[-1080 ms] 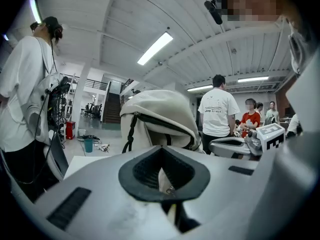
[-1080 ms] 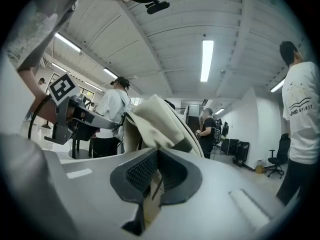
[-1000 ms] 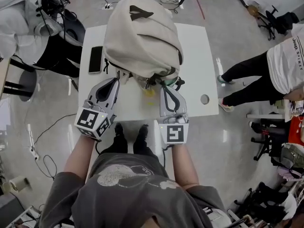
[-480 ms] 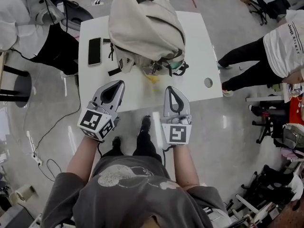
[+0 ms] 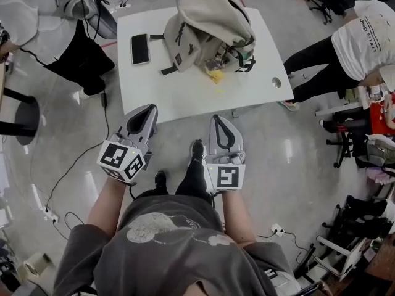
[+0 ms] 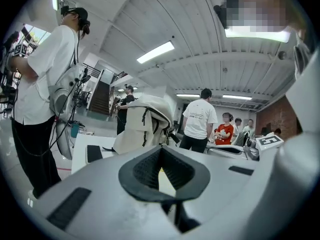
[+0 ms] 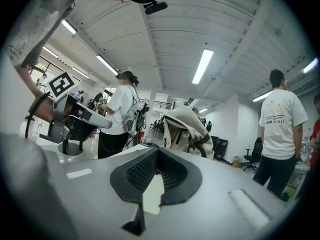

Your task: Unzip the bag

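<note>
The beige backpack (image 5: 207,20) lies on the white table (image 5: 185,94), and its near right end shows dark straps and something green. A small yellow item (image 5: 216,76) lies on the table just in front of it. Both grippers hang over the floor, well short of the table's near edge. My left gripper (image 5: 146,111) is shut and holds nothing, and my right gripper (image 5: 221,121) is shut and holds nothing too. In the left gripper view the backpack (image 6: 145,126) stands far beyond the shut left gripper (image 6: 161,151). The right gripper view shows the backpack (image 7: 186,126) beyond the right gripper (image 7: 157,154).
A black phone (image 5: 140,48) lies on the table left of the bag. A person in a white shirt (image 5: 37,11) stands at the far left, another person (image 5: 364,36) at the right. Cables (image 5: 74,165) trail on the floor at the left, office chairs (image 5: 358,147) crowd the right.
Both grippers have drawn back from the bag's near end to over the floor. The table and bag now sit farther away and higher in the head view.
</note>
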Demonstrator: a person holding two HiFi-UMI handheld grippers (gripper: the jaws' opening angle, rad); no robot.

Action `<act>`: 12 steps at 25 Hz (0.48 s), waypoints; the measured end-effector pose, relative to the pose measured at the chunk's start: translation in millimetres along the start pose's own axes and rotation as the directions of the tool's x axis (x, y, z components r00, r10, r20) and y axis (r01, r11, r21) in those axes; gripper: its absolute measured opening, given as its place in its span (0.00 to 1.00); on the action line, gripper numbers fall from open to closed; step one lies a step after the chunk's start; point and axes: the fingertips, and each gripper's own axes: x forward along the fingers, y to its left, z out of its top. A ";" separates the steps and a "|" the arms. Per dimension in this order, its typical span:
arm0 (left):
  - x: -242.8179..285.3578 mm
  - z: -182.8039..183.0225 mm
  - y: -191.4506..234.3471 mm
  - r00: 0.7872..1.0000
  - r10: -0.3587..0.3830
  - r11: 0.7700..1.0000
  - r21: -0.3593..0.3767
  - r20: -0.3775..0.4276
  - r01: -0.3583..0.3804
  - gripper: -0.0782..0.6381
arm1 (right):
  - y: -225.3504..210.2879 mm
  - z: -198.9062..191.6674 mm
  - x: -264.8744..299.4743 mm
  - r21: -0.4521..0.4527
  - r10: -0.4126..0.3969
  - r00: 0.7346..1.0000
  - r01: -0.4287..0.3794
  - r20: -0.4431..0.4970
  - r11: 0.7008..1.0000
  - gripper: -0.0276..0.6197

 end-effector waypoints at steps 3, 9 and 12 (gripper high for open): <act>-25.3 -3.2 -0.9 0.999 -0.035 0.999 0.006 0.007 0.035 0.12 | 24.4 3.7 -22.6 0.011 -0.043 0.999 0.043 -0.008 0.999 0.04; -48.1 -5.8 -15.7 0.994 -0.111 0.994 0.017 -0.002 0.111 0.12 | 46.7 11.9 -66.5 0.001 -0.118 0.991 0.118 -0.061 0.993 0.04; -48.0 -2.8 -27.2 0.991 -0.131 0.991 0.044 0.007 0.130 0.12 | 41.1 16.3 -79.4 -0.008 -0.141 0.988 0.141 -0.064 0.990 0.04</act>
